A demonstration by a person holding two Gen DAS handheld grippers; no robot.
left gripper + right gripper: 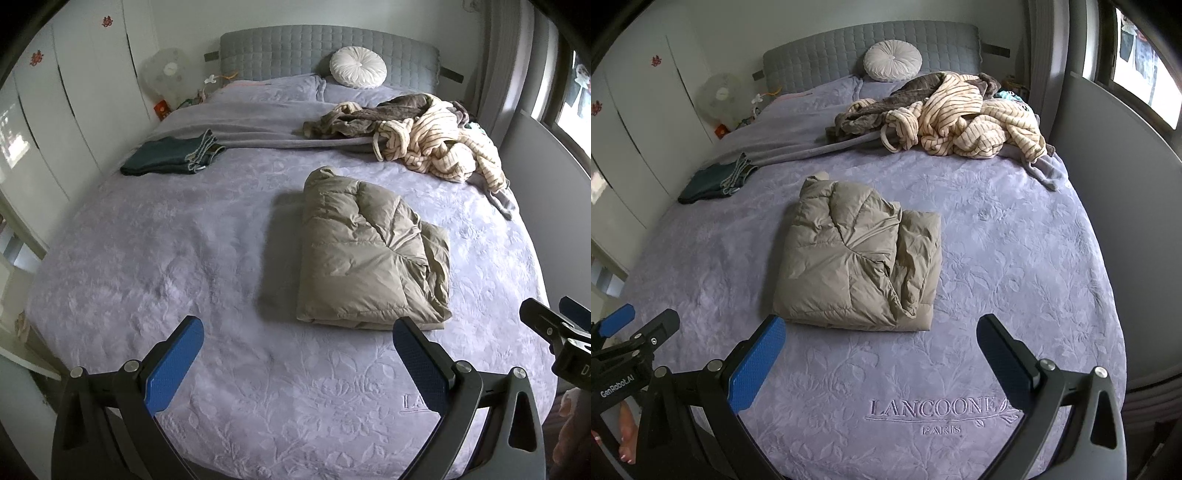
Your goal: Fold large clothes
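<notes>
A beige puffer jacket [369, 251] [860, 254] lies folded into a thick rectangle on the lilac bed cover [184, 258] [1015, 258]. My left gripper [297, 328] hovers open just short of the jacket's near edge, nothing between its blue pads. My right gripper [881, 328] is also open and empty, over the bed's near end below the jacket. Each gripper shows at the edge of the other's view: the right gripper [554, 325], the left gripper [635, 325].
A heap of striped cream and brown clothes [424, 136] [953, 118] lies at the far right of the bed. Folded dark jeans [173, 157] [714, 181] rest at the far left. A round white cushion [358, 68] leans on the grey headboard. Wardrobe doors [55, 129] stand left.
</notes>
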